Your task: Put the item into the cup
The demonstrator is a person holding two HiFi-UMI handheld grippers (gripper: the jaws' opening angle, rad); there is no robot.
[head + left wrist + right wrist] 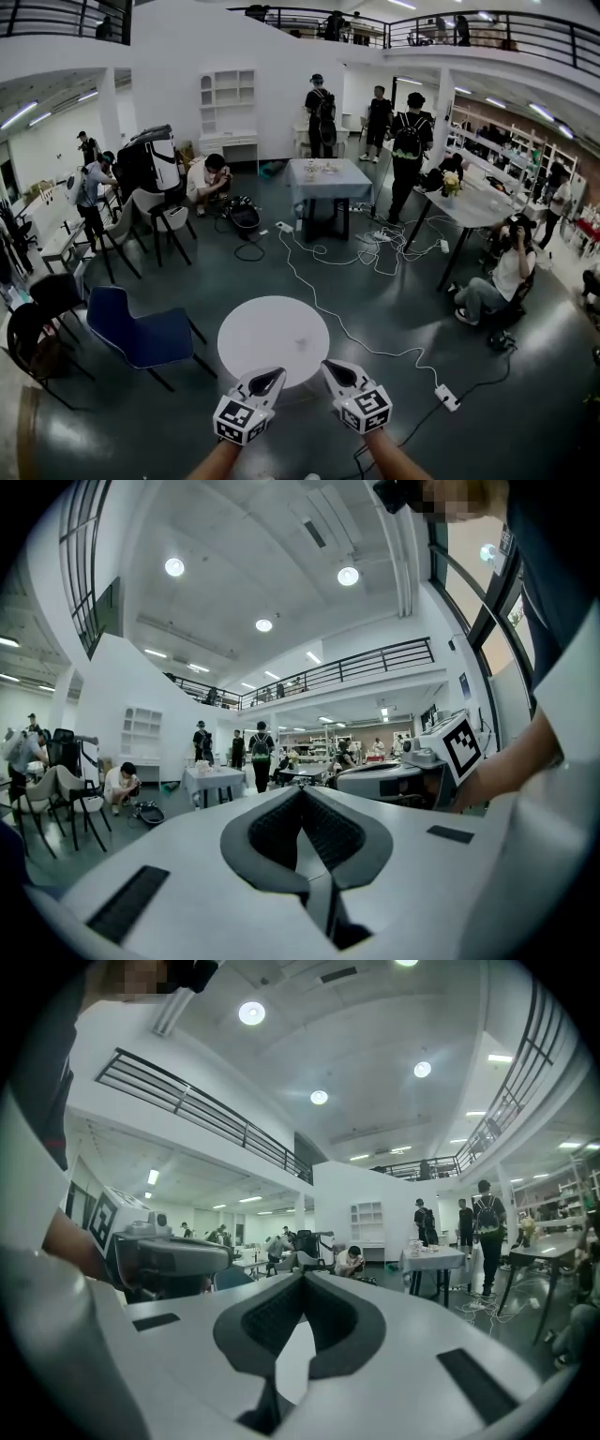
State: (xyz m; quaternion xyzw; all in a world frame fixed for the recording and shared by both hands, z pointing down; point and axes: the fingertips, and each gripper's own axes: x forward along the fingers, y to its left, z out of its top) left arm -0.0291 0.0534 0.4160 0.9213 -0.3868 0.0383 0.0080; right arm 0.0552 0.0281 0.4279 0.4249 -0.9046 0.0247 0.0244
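No cup and no item shows in any view. In the head view my left gripper (271, 376) and right gripper (335, 368) are held side by side at the near edge of a small round white table (273, 337) whose top is bare. Both point level across the hall. In the left gripper view the left gripper (302, 791) has its dark pads meeting at the tip, with nothing between them. The right gripper (302, 1279) in its own view is likewise shut and empty. Each gripper's marker cube shows in the other's view.
A blue chair (141, 333) stands left of the round table. A white cable runs across the dark floor to a power strip (446, 397) at the right. Farther off are a cloth-covered table (325, 178), black chairs at the left and several people.
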